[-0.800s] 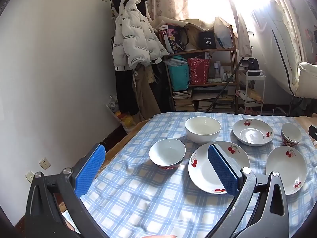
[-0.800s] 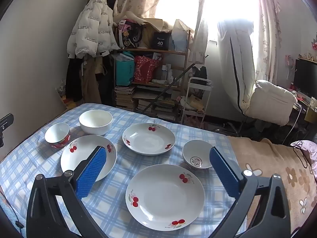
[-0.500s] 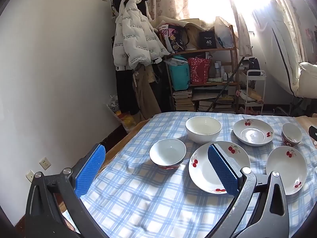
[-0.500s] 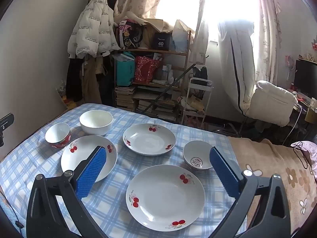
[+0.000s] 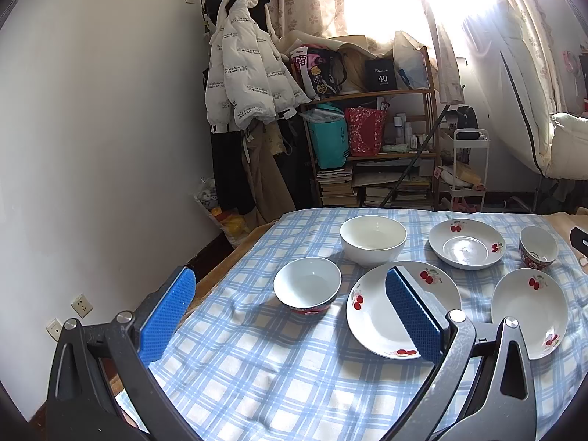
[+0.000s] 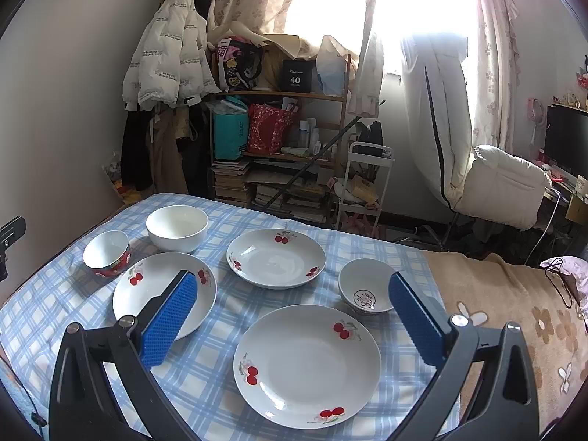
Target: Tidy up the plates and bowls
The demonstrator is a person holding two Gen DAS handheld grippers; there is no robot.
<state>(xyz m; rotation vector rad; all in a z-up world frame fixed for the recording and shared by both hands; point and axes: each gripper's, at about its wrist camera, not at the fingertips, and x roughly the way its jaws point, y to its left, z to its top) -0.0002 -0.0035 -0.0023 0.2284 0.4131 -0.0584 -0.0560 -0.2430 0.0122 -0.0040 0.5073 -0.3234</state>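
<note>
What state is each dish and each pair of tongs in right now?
Left tongs: open, empty.
Right tongs: open, empty.
Three cherry plates: upright, empty, unstacked.
Plain white bowl: upright, empty.
Two red-sided bowls: upright, empty, apart.

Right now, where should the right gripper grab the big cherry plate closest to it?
Probably the near rim of the cherry plate, coming in low from the front. It lies flat on the checked cloth, so only its raised edge gives the jaws something to pinch. The right gripper hangs open above it, holding nothing. The small bowl sits close at the far right, so avoid that side.
</note>
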